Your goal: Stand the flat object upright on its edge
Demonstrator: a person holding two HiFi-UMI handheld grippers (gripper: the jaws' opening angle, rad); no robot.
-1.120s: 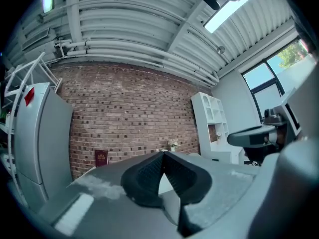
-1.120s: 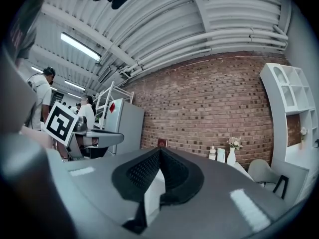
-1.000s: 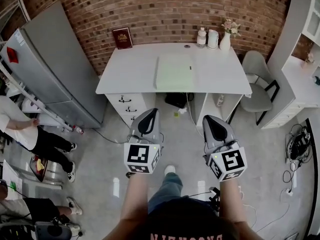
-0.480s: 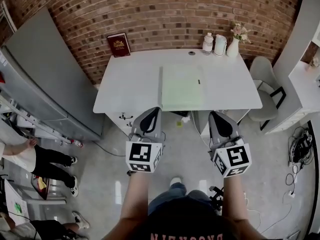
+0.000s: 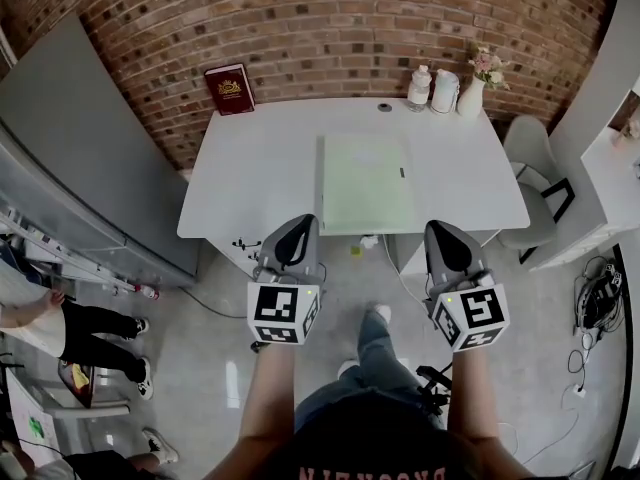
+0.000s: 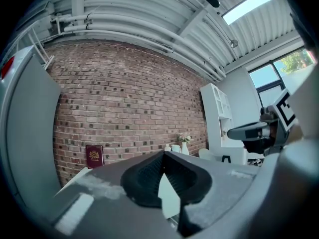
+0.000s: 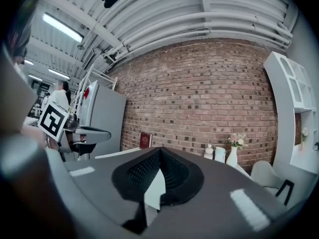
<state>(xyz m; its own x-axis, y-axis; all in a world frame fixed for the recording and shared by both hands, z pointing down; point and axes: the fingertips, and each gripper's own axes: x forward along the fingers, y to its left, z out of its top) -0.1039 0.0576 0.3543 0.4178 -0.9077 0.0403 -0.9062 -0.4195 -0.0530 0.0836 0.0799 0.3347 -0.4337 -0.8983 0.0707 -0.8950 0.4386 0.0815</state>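
both grippers are out in front of you, level and side by side, just short of the desk's [image 5: 250, 173] front edge. your left gripper [image 5: 300, 226] has its jaws pressed tight together with nothing between them. your right gripper [image 5: 440, 232] is the same, closed up and empty.

the flat object [image 5: 366, 182], a pale green pad, lies flat on the white desk a little right of centre. its near edge comes close to the desk's front edge. it sits ahead of you, between the lines of the two grippers, and neither one touches it.

at the back left corner a red book [image 5: 229, 89] stands upright against the brick wall [image 5: 330, 28]. at the back right there's a vase with flowers [image 5: 471, 96] beside two white containers [image 5: 432, 89]. a grey chair [image 5: 530, 163] stands off the desk's right end.
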